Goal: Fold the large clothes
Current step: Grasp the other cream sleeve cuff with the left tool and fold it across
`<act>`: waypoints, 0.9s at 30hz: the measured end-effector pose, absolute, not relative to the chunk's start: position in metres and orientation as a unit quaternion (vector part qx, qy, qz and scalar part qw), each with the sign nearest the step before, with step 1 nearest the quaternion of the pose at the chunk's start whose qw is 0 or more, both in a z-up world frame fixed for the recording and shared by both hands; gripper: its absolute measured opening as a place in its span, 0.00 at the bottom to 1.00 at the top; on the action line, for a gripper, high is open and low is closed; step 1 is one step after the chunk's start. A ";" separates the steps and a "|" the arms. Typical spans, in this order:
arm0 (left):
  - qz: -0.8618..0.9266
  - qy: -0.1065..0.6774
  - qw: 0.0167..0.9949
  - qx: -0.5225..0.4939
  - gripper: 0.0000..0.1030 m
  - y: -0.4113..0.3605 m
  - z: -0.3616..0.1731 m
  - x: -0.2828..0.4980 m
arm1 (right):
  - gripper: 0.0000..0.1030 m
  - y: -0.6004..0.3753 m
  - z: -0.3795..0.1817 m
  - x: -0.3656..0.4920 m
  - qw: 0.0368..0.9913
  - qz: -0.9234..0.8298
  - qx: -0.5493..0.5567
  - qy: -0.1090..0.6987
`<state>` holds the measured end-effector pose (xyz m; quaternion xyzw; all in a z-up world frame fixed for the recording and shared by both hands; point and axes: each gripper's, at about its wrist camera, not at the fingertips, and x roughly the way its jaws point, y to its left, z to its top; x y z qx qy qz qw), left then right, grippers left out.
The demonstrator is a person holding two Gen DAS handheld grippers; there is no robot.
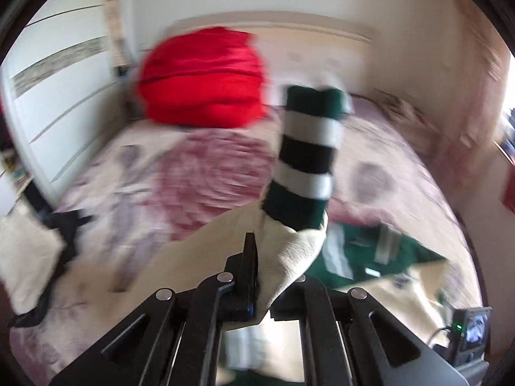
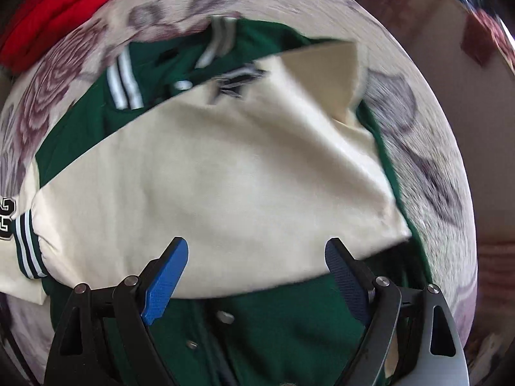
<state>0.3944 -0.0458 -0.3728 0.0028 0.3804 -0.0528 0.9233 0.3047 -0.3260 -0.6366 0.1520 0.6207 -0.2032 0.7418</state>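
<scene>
While its jaws stand clamped tight on a cream sleeve (image 1: 289, 257), the left gripper (image 1: 257, 257) holds that sleeve raised above a bed, the green-and-white striped cuff (image 1: 305, 154) standing up just beyond the fingertips. Below and to the right of the grip, the green body of a varsity jacket (image 1: 354, 257) lies on the floral bedspread (image 1: 193, 177), with a second cream sleeve spread beside it. A small device with a green light (image 1: 463, 328) sits at the frame's lower right edge. Farther back, a red bundle of fabric (image 1: 202, 77) rests near the headboard (image 1: 322, 38), and white wardrobe doors (image 1: 58, 96) line the left wall.

Seen from the right wrist, the right gripper (image 2: 257, 273) hovers with its blue-padded fingers (image 2: 167, 276) spread wide, nothing between them, pointing down over the jacket (image 2: 241, 328). A cream sleeve (image 2: 225, 177) lies folded across the green front, its striped cuff (image 2: 29, 244) at the left edge. Metal snaps show on the green placket nearest the lens. Motion blurs much of both views.
</scene>
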 end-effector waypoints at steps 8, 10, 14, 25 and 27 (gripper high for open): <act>-0.180 0.480 0.855 0.069 0.03 -0.242 -0.456 0.391 | 0.86 -0.441 -0.648 0.219 0.700 -0.265 0.209 0.630; -0.187 0.509 0.835 0.095 0.04 -0.271 -0.487 0.389 | 0.86 -0.464 -0.655 0.203 0.686 -0.271 0.224 0.637; -0.187 0.556 0.794 0.161 0.10 -0.309 -0.540 0.379 | 0.86 -0.503 -0.667 0.181 0.666 -0.266 0.273 0.641; -0.264 0.649 0.706 0.101 0.94 -0.276 -0.555 0.350 | 0.86 -0.586 -0.649 0.192 0.681 -0.173 0.460 0.543; -0.254 0.649 0.713 0.074 0.94 -0.248 -0.538 0.352 | 0.86 -0.584 -0.653 0.212 0.679 -0.140 0.479 0.539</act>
